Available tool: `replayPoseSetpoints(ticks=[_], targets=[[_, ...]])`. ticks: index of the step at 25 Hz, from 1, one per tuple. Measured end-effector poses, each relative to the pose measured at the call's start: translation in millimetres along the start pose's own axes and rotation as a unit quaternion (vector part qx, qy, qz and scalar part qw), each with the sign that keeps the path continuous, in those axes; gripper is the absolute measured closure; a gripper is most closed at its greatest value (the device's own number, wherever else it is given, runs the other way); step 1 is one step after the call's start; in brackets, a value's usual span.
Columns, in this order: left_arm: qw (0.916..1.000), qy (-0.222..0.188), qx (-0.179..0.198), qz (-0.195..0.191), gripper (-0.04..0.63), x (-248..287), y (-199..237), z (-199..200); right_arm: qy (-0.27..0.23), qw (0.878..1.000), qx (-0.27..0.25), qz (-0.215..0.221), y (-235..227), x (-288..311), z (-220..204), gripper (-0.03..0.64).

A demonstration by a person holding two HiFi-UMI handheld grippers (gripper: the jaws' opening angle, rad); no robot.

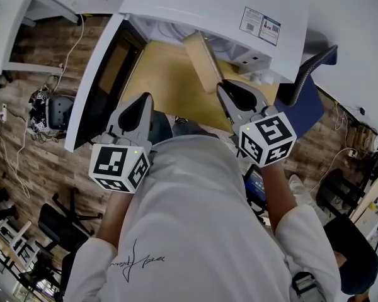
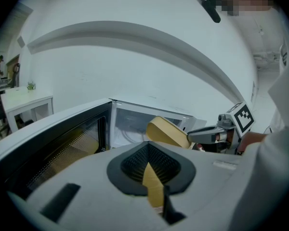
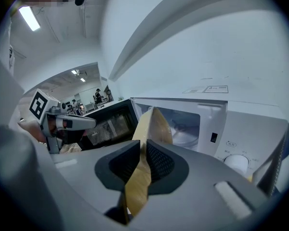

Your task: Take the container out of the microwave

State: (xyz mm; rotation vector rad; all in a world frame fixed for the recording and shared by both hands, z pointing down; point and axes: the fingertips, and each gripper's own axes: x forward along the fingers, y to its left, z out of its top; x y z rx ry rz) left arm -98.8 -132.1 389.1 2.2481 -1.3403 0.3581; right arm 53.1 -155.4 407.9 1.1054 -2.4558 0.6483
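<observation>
The white microwave (image 1: 208, 5) stands with its door (image 1: 97, 80) swung open to the left. A tan container (image 1: 201, 58) hangs tilted in front of the open cavity, above the yellow table (image 1: 164, 83). My right gripper (image 1: 223, 88) is shut on its rim, and the tan wall (image 3: 151, 126) runs between the pads. From the left gripper view, the container (image 2: 166, 131) shows with the right gripper (image 2: 192, 134) on it. My left gripper (image 1: 146, 99) waits beside the door, shut with nothing in it (image 2: 147, 150); the right gripper view shows it (image 3: 89, 121) apart from the container.
Inside the cavity lies the glass turntable (image 3: 185, 129). A dial (image 3: 237, 161) sits on the microwave's control panel at the right. A blue chair (image 1: 305, 96) stands right of the table. Cables and black chairs (image 1: 63, 222) are on the wooden floor at the left.
</observation>
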Motion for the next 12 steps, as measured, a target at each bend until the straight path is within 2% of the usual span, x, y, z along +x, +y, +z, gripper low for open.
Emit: replayPoseSetpoints(ticks=[12], targets=[[1.0,0.005,0.0,-0.001,0.601,7.9,-0.6,0.7,0.004,1.0,0.002,0.009,-0.9,1.2,1.7,0.56]])
